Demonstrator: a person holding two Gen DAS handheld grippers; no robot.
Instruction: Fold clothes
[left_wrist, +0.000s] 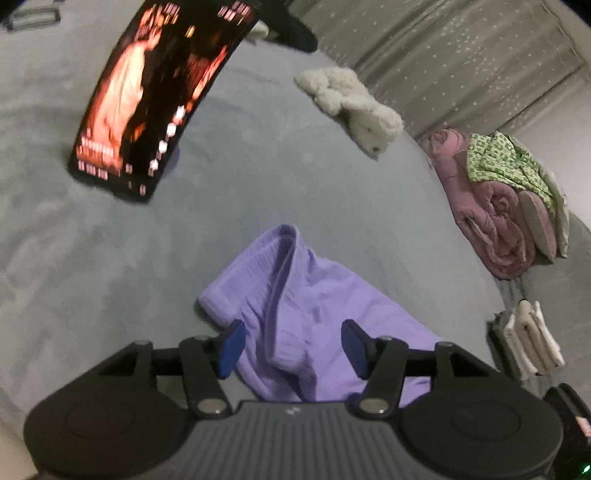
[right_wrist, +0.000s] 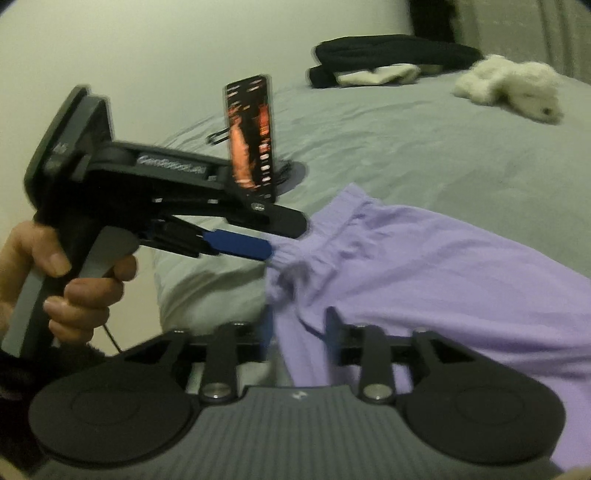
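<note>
Lilac garment lying loose on the bed, both grippers parted around it

The purple ribbed garment (left_wrist: 295, 295), soft and creased with a gathered elastic edge, lies just ahead of and under the left gripper (left_wrist: 291, 343), whose blue pads stand wide apart and press on nothing. The right gripper (right_wrist: 297, 332) straddles a hem fold, jaws parted, apparently not clamping. This probably suits re-gripping for a fold. Beyond on the grey bedsheet (left_wrist: 110, 258): a propped phone (left_wrist: 147, 99), a fluffy white toy (left_wrist: 351, 107).
</note>
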